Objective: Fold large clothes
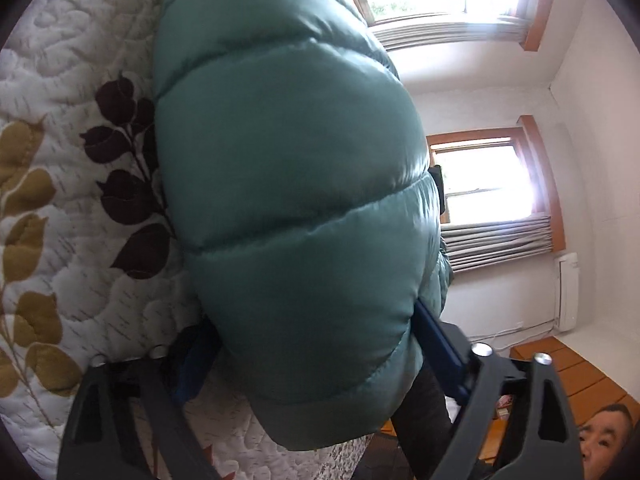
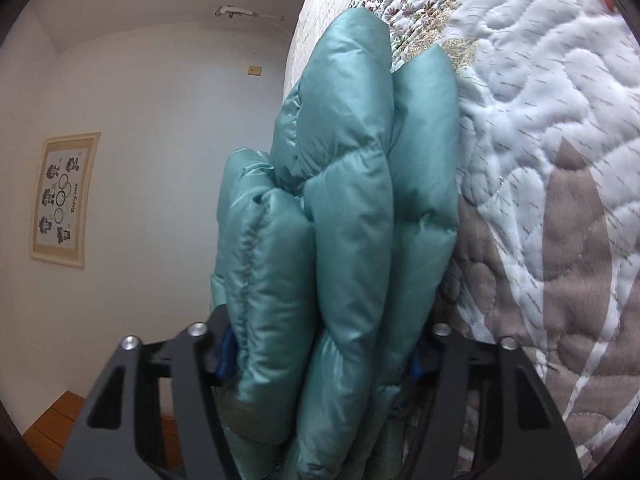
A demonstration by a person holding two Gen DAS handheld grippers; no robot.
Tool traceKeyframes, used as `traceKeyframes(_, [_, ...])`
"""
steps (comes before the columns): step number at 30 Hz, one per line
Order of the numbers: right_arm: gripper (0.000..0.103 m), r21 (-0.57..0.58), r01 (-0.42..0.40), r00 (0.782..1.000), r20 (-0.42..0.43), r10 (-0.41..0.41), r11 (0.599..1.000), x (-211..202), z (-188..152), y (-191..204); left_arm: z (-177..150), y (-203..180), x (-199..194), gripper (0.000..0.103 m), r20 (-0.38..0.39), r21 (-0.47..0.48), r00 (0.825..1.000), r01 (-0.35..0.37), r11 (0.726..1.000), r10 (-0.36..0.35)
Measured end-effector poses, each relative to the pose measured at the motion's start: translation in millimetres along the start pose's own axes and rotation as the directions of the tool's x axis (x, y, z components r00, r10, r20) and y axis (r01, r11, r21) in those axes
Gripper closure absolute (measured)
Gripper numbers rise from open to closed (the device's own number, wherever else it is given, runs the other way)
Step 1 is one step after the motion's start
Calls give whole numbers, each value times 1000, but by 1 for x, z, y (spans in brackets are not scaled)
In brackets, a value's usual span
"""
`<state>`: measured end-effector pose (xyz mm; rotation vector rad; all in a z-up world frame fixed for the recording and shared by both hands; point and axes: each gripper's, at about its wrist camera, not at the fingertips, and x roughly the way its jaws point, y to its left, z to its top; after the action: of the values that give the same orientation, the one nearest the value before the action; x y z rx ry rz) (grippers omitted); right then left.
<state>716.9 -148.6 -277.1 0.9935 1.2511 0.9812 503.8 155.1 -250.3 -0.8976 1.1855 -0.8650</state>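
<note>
A teal quilted puffer jacket point(image 1: 288, 184) fills the middle of the left wrist view, bulging between the blue fingers point(image 1: 436, 340) of my left gripper point(image 1: 312, 344), which is shut on its thick folded edge. The jacket lies against a quilted bedspread point(image 1: 60, 152). In the right wrist view the same jacket point(image 2: 340, 240) stands in several stacked puffy layers, and my right gripper point(image 2: 320, 356) is shut on that bundle, with only slivers of its blue pads point(image 2: 226, 350) showing at each side. The fingertips of both grippers are hidden by fabric.
The white quilted bedspread point(image 2: 540, 140) with leaf patterns lies under the jacket. Two bright windows point(image 1: 480, 184) with curtains, a white wall point(image 2: 160, 160) with a framed picture point(image 2: 64, 200), and wooden floor point(image 1: 560, 364) surround the bed. A person's face shows at the lower right corner of the left wrist view.
</note>
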Motion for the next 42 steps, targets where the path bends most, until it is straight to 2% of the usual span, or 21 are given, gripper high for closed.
traceKeyframes(4, [58, -7, -8, 1000, 28, 9, 1000, -14, -12, -2, 2, -4, 1, 46, -5, 13, 1000, -9, 1000, 9])
traceKeyframes(7, [64, -24, -1, 999, 40, 2, 1000, -22, -21, 8, 5, -7, 0, 54, -16, 18, 1000, -11, 1000, 12])
traceKeyframes(12, [67, -44, 10, 998, 63, -7, 999, -25, -34, 27, 9, -17, -8, 59, -27, 48, 1000, -7, 999, 8])
traceKeyframes(20, [67, -110, 16, 997, 78, -7, 994, -10, -64, 73, -5, -36, -54, 60, -18, 98, 1000, 0, 995, 2])
traceKeyframes(25, [67, -151, 14, 998, 55, -6, 988, 18, -100, 101, -34, -40, -100, 60, 5, 112, 1000, -6, 994, 5])
traceKeyframes(30, [67, -171, 17, 1000, 18, -14, 985, 50, -148, 115, -78, -29, -144, 60, 24, 106, 1000, -17, 994, 15])
traceKeyframes(34, [67, -166, 4, 1000, -26, -9, 986, 77, -191, 109, -112, -10, -169, 59, 23, 89, 999, -30, 996, 28])
traceKeyframes(38, [67, -142, 25, 997, -62, -34, 990, 101, -222, 90, -138, 19, -176, 58, 9, 58, 1000, -29, 998, 29])
traceKeyframes(40, [66, -125, 39, 997, -68, -48, 991, 109, -229, 79, -145, 31, -175, 53, 12, 43, 1000, -27, 999, 26])
traceKeyframes(42, [59, -112, 53, 996, -60, -60, 992, 110, -231, 72, -146, 42, -171, 46, 21, 19, 1000, 3, 1000, -3])
